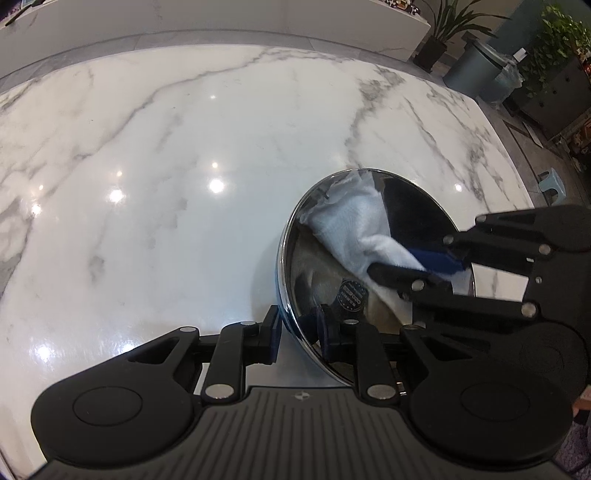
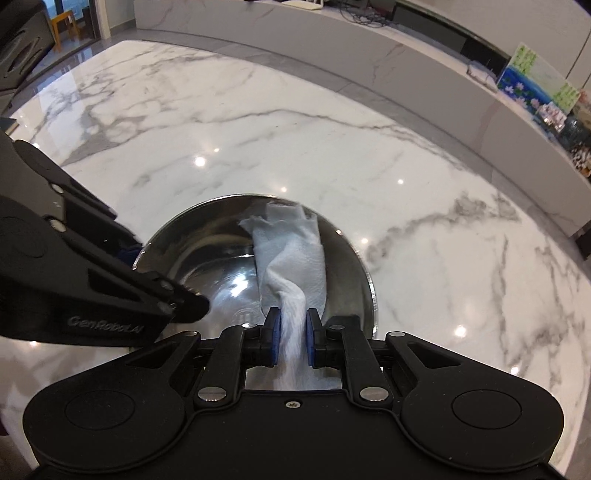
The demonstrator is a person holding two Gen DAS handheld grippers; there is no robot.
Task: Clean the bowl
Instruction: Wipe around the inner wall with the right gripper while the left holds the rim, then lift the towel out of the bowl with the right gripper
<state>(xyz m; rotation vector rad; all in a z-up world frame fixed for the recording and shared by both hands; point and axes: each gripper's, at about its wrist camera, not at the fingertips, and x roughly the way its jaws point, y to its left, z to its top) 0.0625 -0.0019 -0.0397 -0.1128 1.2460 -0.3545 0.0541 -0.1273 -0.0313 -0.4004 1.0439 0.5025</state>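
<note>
A shiny steel bowl stands tilted on the white marble table. My left gripper is shut on its near rim, one blue pad outside and one inside. A white paper towel lies against the inner wall, and my right gripper comes in from the right, shut on the towel's near end. In the right wrist view the right gripper pinches the twisted towel inside the bowl. The left gripper grips the rim at the bowl's left side.
The marble table spreads wide around the bowl. A white counter ledge curves behind it. Potted plants and a grey bin stand on the floor past the table's far right corner, and a yellow stool stands far left.
</note>
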